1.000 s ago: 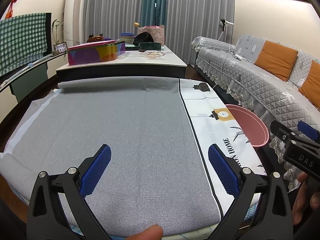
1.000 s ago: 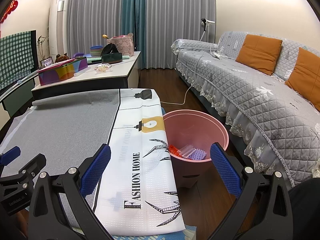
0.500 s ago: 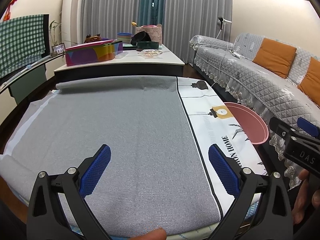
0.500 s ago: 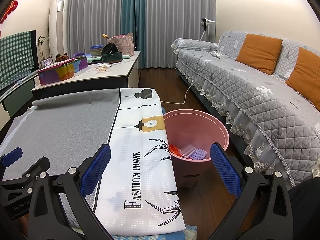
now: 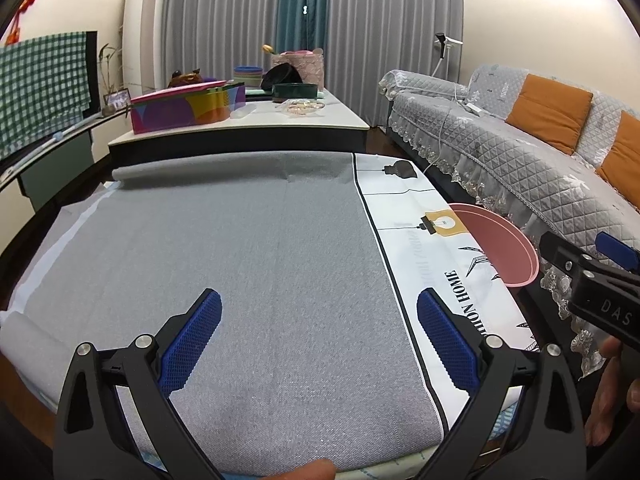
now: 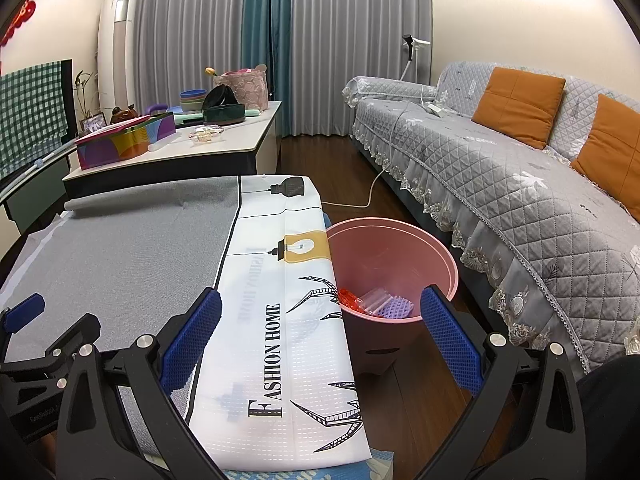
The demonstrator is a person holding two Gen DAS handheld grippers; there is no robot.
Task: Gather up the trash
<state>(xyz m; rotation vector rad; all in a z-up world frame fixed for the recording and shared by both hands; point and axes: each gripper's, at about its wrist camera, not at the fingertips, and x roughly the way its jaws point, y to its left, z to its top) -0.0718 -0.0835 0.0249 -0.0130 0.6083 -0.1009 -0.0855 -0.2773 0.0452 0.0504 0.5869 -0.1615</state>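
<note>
Grey quilted sofa [image 6: 500, 184] with orange cushions [image 6: 520, 106] along the right wall. In front, a counter [image 5: 200, 264] under a grey cloth, with a white "FASHION HOME" printed mat [image 6: 280, 320] laid along its right edge. Beyond it, a second, white-topped counter [image 5: 320, 118] carrying a multicoloured box [image 5: 188, 106] and stacked bowls [image 6: 193, 100]. On the wooden floor between the printed mat and the sofa, just beside the counter edge, a pink trash bin [image 6: 400, 248], upright and uncovered. Inside the bin, at the bottom, the collected trash [image 6: 374, 303]: a red wrapper, clear plastic pieces and a purple waffle-patterned piece lying together. Left claw [image 5: 319, 338] released, blue pads spread wide above the grey cloth, nothing between them. Right claw [image 6: 320, 330] likewise released, pads wide apart, framing the printed mat's edge and the bin, gripping nothing. From the left wrist view, right claw at the far right edge beside the bin's rim; a bare fingertip [image 5: 308, 472] at the bottom edge.
</note>
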